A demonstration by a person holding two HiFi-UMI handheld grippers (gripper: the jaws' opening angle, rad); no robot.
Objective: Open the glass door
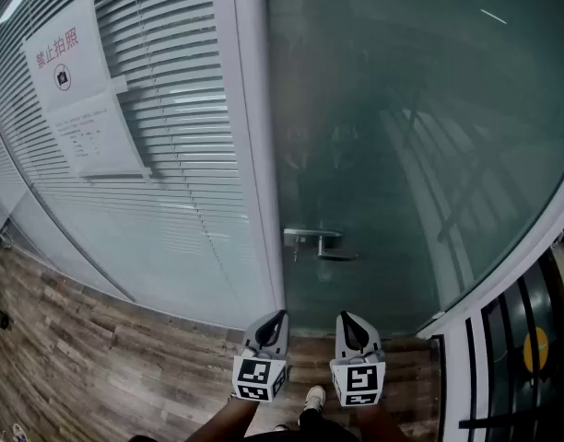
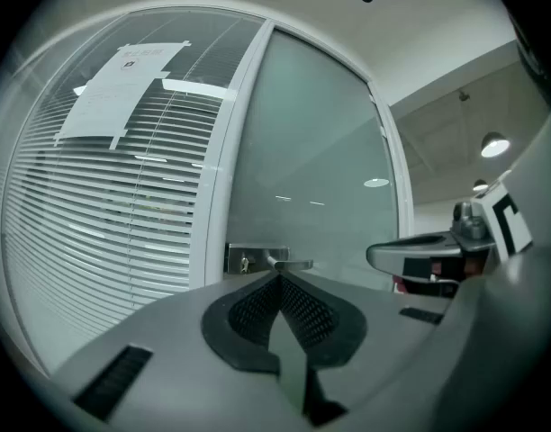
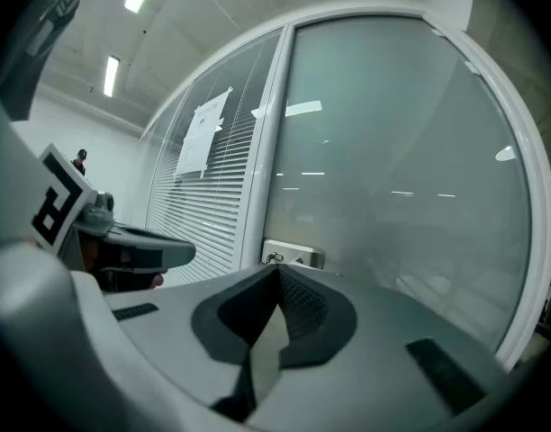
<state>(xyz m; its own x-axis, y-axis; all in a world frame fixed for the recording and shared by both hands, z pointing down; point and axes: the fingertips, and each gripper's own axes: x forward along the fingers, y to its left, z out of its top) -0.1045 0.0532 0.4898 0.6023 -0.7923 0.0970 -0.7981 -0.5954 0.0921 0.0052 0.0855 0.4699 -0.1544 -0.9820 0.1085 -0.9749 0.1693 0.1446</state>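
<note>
**Ann:** As the two tongs point ahead, what is in front of them?

**Ben:** The glass door. The glass is cloudy and green. Its left edge sits against a white post.

**Ann:** Where is the handle?

**Ben:** The metal handle is by the door's left edge, low down in the head view. It lies flat.

**Ann:** Do the tongs touch it?

**Ben:** No. The left tongs and the right tongs hang side by side over the wooden floor. They are near the door's bottom edge and apart from the handle.

**Ann:** Are they wide or narrow?

**Ben:** Both are pinched tight. On the left tongs the dark pads meet at the tip with nothing between them. The right tongs look the same.

**Ann:** What is left of the post?

**Ben:** A glass wall with white blinds. A paper sign with red writing is stuck on it, near its top edge.

**Ann:** Anything on the floor?

**Ben:** A white shoe, just below the tongs.
</note>
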